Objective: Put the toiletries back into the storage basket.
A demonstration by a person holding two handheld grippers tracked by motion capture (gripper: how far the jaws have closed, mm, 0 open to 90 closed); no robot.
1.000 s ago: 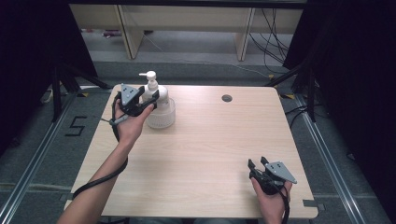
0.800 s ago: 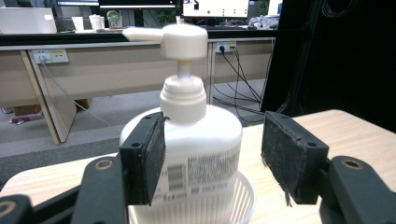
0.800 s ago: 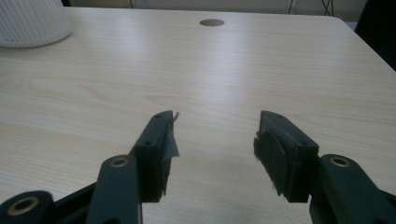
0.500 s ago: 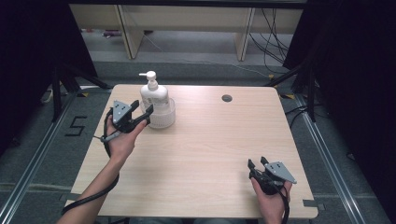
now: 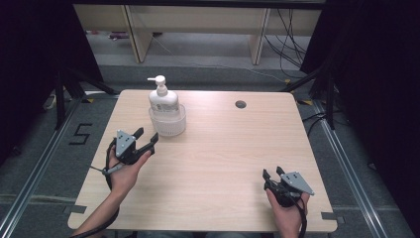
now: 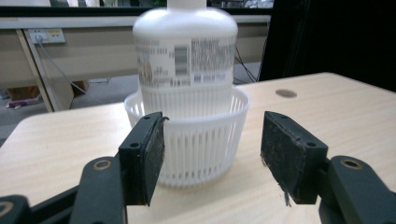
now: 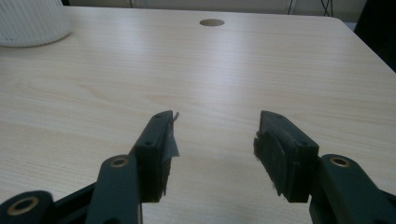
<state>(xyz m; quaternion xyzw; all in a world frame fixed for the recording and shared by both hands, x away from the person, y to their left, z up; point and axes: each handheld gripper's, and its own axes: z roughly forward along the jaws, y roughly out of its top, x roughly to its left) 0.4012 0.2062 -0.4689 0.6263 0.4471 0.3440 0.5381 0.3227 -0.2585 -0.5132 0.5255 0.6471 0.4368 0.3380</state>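
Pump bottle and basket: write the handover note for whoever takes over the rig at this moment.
Left hand-held gripper: open, holding nothing, just short of the white basket.
Right hand-held gripper: open, holding nothing, at the table's near right corner.
Pump bottle: upright inside the basket, far left of the table.
Done: bottle sits in the basket.
Left: nothing more apparent; probably just park the left gripper.

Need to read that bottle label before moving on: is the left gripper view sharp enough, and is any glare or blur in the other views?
Left gripper view: the pump bottle is soft, its label print unreadable; the basket ribs are crisper. Right gripper view: pale sheen on the table, far edge blurred. High view: even light, dark surroundings.
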